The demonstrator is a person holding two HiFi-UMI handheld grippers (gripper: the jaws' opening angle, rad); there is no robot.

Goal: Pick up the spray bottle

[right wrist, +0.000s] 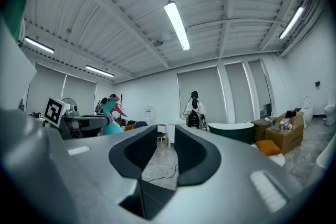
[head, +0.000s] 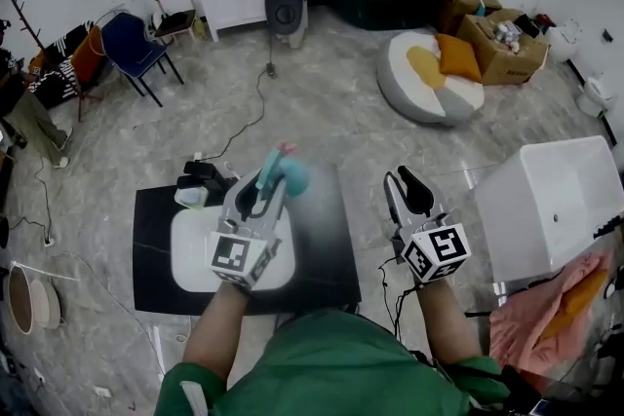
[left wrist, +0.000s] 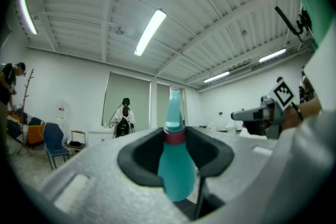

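Observation:
The teal spray bottle (head: 284, 172) with a pink trigger head is held up in the air above the black mat (head: 327, 248). My left gripper (head: 261, 195) is shut on it. In the left gripper view the bottle (left wrist: 175, 165) stands upright between the dark pads, its red collar and nozzle pointing up. My right gripper (head: 410, 190) hangs to the right of the mat, shut with nothing between its jaws. The right gripper view shows its pads (right wrist: 189, 149) close together, with the bottle (right wrist: 109, 122) and the left gripper far off at the left.
A white tray (head: 190, 258) lies on the black mat below my left gripper. A white box (head: 551, 205) and pink cloth (head: 546, 317) stand at the right. Farther off are a round cushion seat (head: 429, 83), a blue chair (head: 132, 49) and floor cables (head: 249, 117).

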